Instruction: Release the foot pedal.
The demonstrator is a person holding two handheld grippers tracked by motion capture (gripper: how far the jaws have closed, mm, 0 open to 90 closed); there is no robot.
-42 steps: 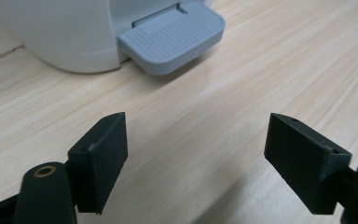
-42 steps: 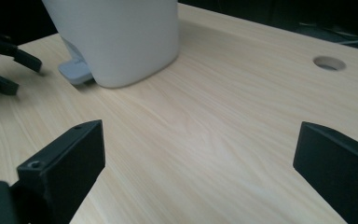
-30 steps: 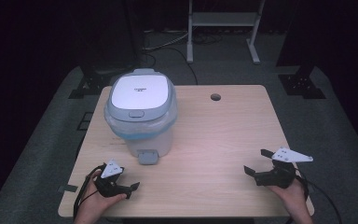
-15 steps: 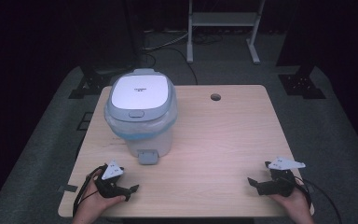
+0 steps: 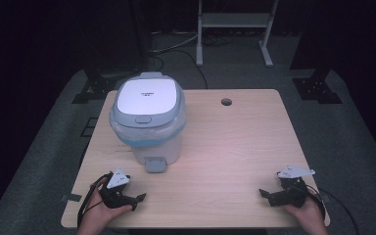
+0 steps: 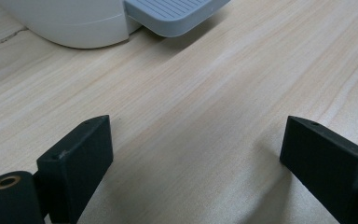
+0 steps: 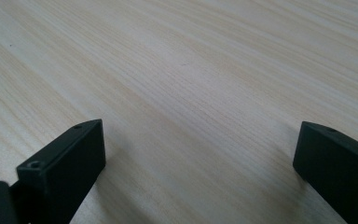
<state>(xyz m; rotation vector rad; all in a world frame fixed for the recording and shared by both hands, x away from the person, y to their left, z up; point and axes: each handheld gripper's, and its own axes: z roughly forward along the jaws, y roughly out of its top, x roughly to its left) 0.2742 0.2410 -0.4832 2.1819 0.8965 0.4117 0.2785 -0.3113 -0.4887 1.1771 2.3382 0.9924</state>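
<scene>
— So, where's the bin [image 5: 148, 117]?

— On the table's [image 5: 235, 147] left half, towards the far side, white lid shut. Its grey pedal [image 5: 154, 165] faces the near edge.

— And the left gripper [image 5: 129, 198]?

— Low at the near left corner, held in a hand, jaws spread wide with bare wood between them. In the left gripper view the pedal [image 6: 175, 16] and the bin's base [image 6: 70, 21] sit just ahead.

— The right gripper [image 5: 269, 196]?

— Near right corner, also low on the wood, jaws wide apart, gripping nothing. Well apart from the bin.

— Anything else?

— A round hole [image 5: 226, 102] near the far edge.
</scene>
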